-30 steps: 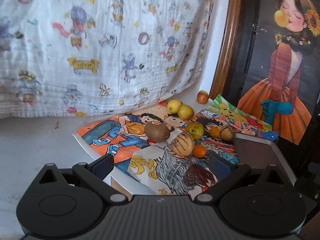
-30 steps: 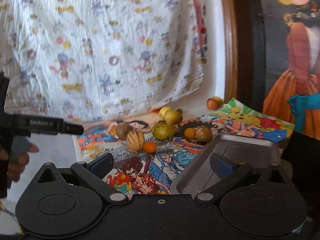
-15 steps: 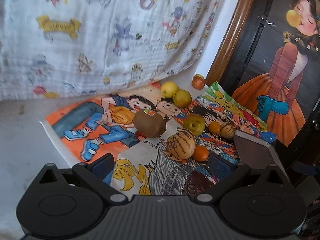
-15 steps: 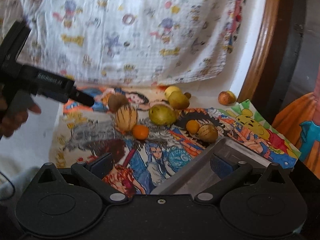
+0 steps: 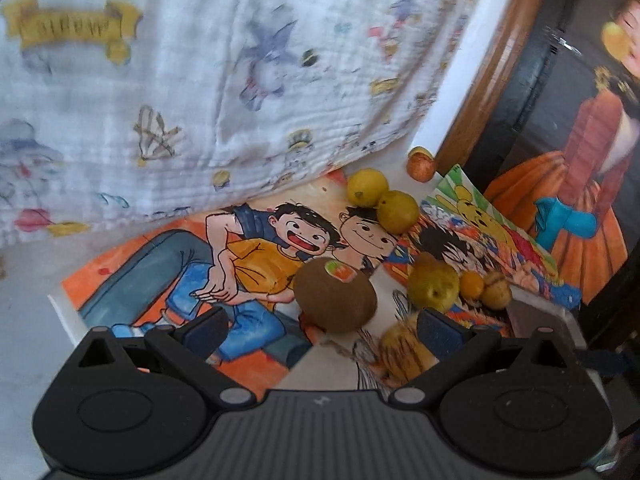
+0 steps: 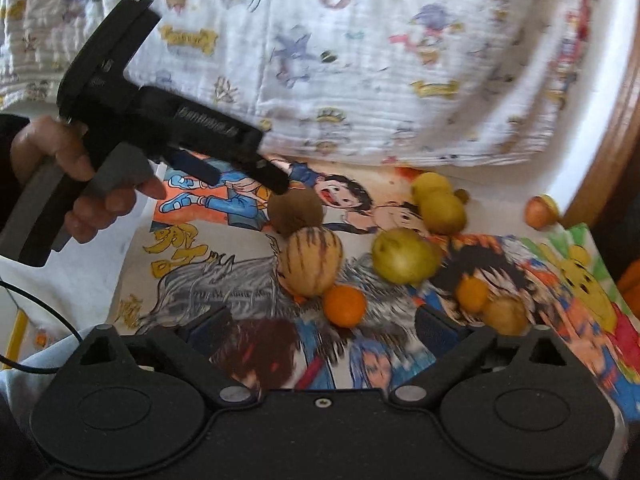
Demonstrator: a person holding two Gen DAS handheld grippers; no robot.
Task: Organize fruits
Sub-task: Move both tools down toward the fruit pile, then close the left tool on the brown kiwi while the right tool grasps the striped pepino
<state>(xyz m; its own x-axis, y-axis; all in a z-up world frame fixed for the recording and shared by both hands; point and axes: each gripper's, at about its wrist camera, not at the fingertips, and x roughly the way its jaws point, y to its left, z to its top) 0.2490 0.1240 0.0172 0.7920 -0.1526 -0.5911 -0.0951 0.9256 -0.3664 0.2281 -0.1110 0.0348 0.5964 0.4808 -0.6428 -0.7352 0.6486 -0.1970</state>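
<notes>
A brown kiwi (image 5: pixel 335 295) with a sticker lies on the cartoon posters just ahead of my open left gripper (image 5: pixel 320 330), between its fingers but apart from them. It also shows in the right wrist view (image 6: pixel 295 213), with the left gripper (image 6: pixel 244 168) reaching it. A striped melon (image 6: pixel 311 261), a small orange (image 6: pixel 345 305), a green pear (image 6: pixel 400 256), two yellow lemons (image 6: pixel 438 204), another small orange (image 6: pixel 472 294) and a tan fruit (image 6: pixel 505 315) lie ahead of my open, empty right gripper (image 6: pixel 320 330).
A reddish fruit (image 5: pixel 421 164) sits by the wooden frame (image 5: pixel 492 64). A grey tray (image 5: pixel 540 316) lies at the right edge. A patterned white cloth (image 5: pixel 200 80) hangs behind the posters. A painting of a girl (image 5: pixel 592 160) stands at the right.
My left gripper has moved forward and down to the kiwi, which now sits between its fingers. My right gripper has swung left, away from the tray, toward the fruit.
</notes>
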